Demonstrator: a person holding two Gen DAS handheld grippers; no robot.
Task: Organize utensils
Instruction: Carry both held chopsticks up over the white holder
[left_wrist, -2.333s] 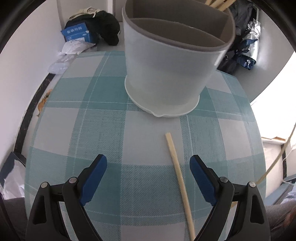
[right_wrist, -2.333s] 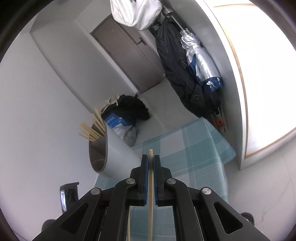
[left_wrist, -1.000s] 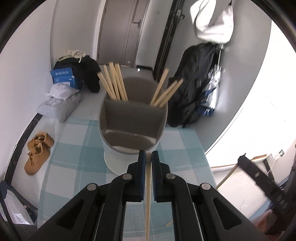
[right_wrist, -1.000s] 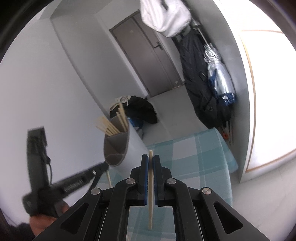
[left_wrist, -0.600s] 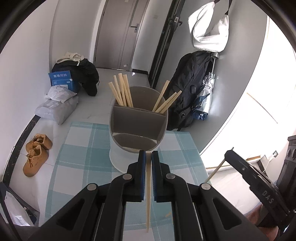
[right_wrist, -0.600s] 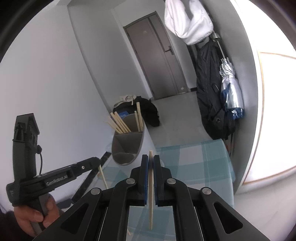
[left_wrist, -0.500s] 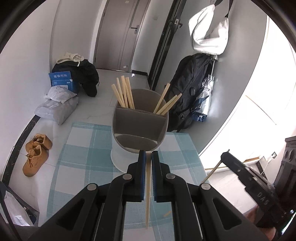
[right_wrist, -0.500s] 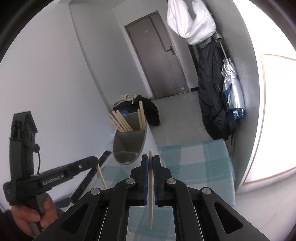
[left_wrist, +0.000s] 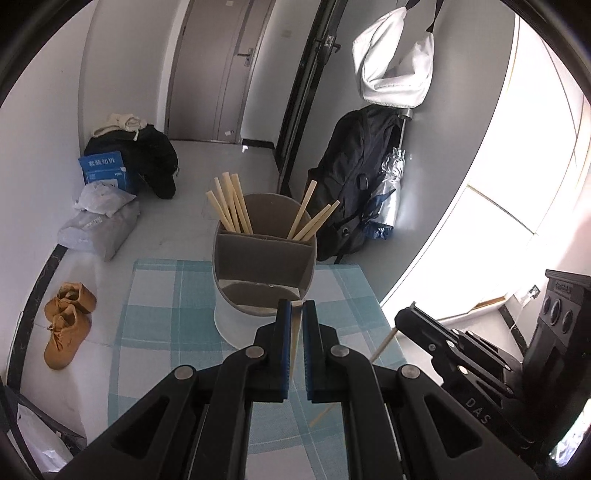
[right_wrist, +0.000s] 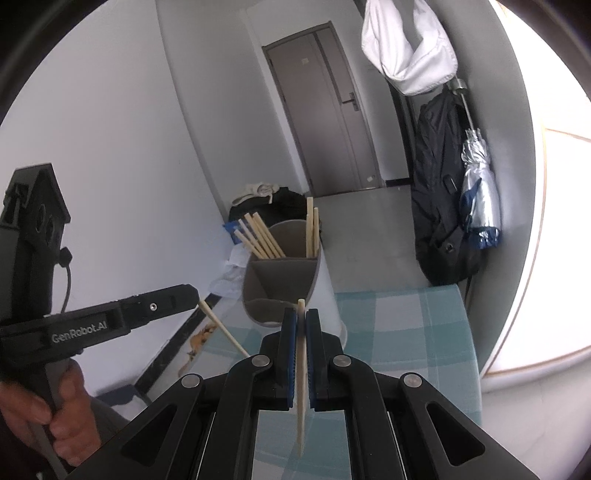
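Here both tongs (left_wrist: 296, 314) (right_wrist: 301, 321) pinch chopsticks (left_wrist: 294, 341) (right_wrist: 301, 373); only left view shows shoes (left_wrist: 64, 328).

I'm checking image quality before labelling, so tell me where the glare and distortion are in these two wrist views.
Left wrist view: the window at right is blown out white, and fisheye bends the door frame. Right wrist view: the right edge is overexposed and the wall curves; the chopstick holder stays sharp.

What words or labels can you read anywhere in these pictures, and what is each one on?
"GenRobot.AI": white print on the side of the left gripper.
"DAS": partial letters on the side of the right gripper.
Blue box on the floor: white characters, too blurred to read.
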